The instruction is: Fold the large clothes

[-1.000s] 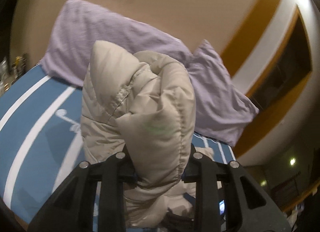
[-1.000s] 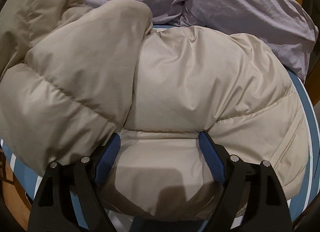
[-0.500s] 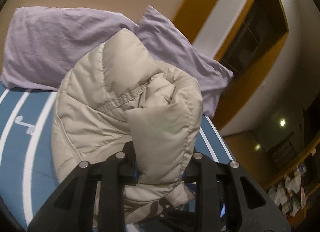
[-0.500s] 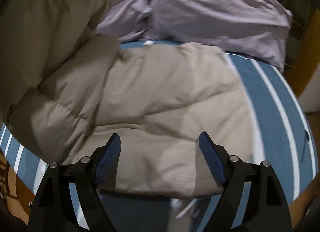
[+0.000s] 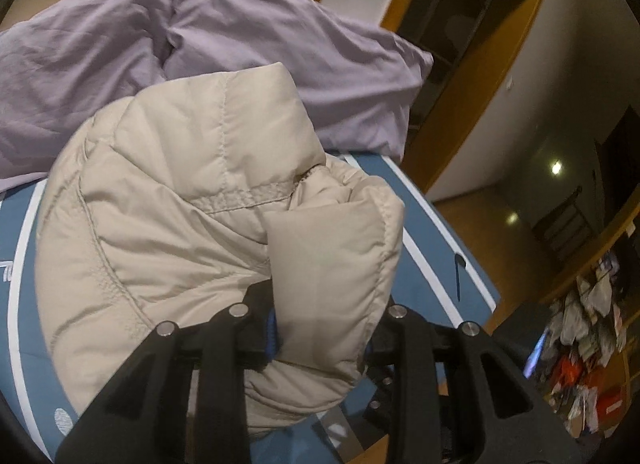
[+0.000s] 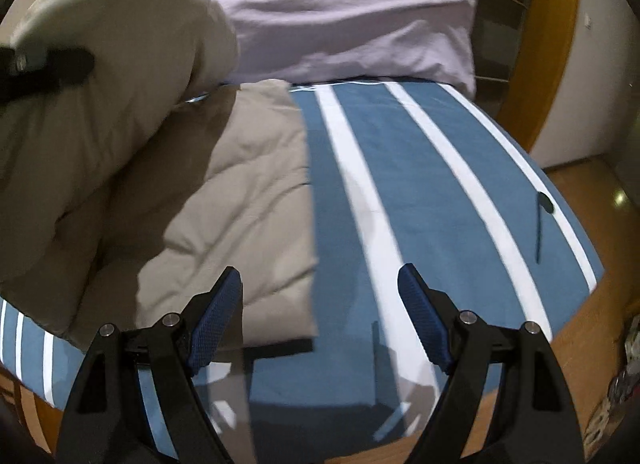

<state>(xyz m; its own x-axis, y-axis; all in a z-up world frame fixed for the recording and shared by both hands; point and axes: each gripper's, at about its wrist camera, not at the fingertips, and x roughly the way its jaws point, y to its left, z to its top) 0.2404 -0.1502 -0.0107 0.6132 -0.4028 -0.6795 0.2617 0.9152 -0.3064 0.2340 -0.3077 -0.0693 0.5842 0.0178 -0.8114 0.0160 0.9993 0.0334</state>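
Observation:
A beige puffer jacket (image 5: 180, 216) fills the middle of the left wrist view, bunched and lifted over the blue striped bed (image 5: 436, 260). My left gripper (image 5: 320, 324) is shut on a thick fold of it, the padding bulging out between the jaws. In the right wrist view the same jacket (image 6: 224, 200) lies partly flat on the bed at left, with its raised part at the upper left held by the other gripper's black finger (image 6: 52, 68). My right gripper (image 6: 320, 316) hovers open over the jacket's edge and the bare bed cover, nothing between its blue pads.
Lilac pillows (image 5: 248, 40) (image 6: 340, 12) lie at the head of the bed (image 6: 440, 168) against the wall. A wooden frame and dark shelving (image 5: 472, 24) stand beyond. The bed's right edge drops to a wooden floor (image 6: 592, 224). Cluttered items (image 5: 592, 344) sit at the lower right.
My left gripper carried the bunched jacket across, the view swinging right towards the doorway. My right gripper, open throughout, slid right off the jacket until bare striped bed lies below it.

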